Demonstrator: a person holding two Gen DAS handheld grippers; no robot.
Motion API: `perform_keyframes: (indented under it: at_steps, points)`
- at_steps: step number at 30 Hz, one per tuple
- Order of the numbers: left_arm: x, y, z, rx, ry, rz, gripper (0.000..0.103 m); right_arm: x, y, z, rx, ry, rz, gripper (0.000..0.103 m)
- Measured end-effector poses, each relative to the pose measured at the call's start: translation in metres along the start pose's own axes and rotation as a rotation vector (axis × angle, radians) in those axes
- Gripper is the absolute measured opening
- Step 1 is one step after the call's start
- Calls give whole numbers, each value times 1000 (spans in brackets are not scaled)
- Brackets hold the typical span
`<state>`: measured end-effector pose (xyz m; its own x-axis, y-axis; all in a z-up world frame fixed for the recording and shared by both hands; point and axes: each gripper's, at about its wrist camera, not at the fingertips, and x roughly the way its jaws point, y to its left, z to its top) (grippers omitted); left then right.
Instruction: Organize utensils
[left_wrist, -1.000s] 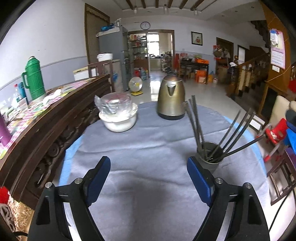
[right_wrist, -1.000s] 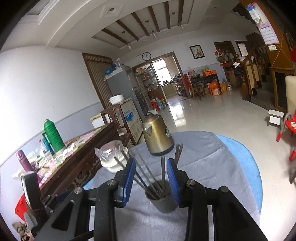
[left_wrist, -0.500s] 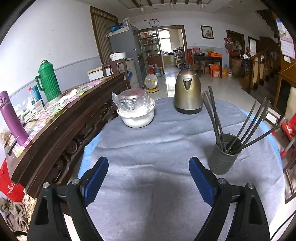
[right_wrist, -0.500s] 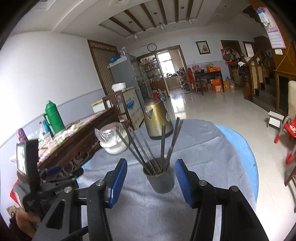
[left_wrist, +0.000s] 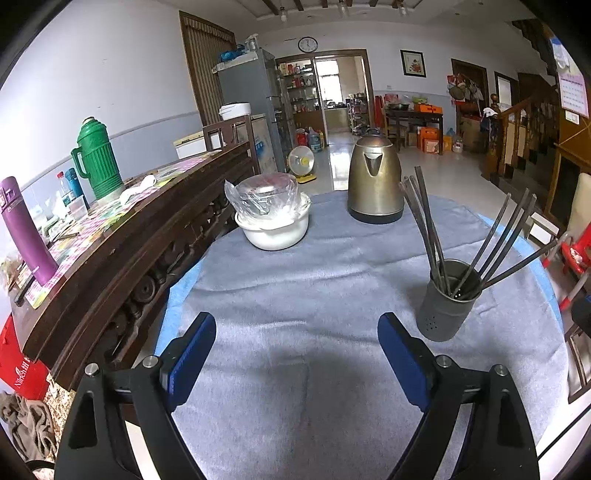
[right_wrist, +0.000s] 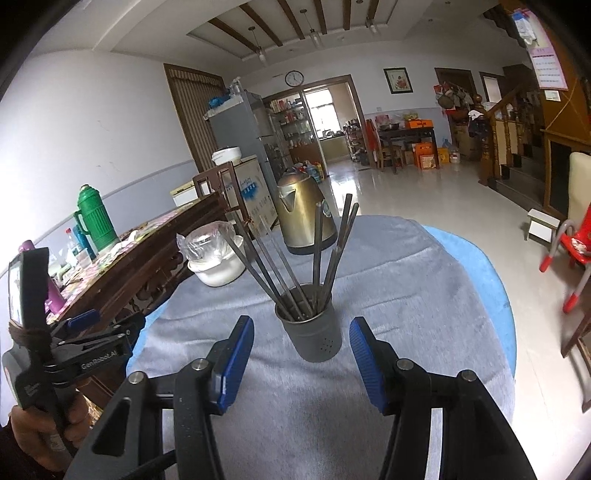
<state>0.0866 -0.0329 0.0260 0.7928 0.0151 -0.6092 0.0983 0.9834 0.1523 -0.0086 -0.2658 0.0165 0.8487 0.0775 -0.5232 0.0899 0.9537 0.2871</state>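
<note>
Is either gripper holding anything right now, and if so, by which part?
Nothing is held. The left gripper and right gripper both stand open and empty; the chopsticks sit in the holder.

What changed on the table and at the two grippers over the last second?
The right gripper drew back from the grey holder and its jaws have just been opening; nothing is between them, and the chopsticks it was level with now stand clear beyond its fingertips. The left gripper stayed open and empty over the cloth. The holder, kettle and white bowl kept their places.
</note>
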Motion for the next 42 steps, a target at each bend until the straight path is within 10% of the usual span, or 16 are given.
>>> perform_keyframes:
  at_steps: [42]
  points:
    - [-1,25,-17,-50,34,8,90,11,32,-11,-17,40,-16,58]
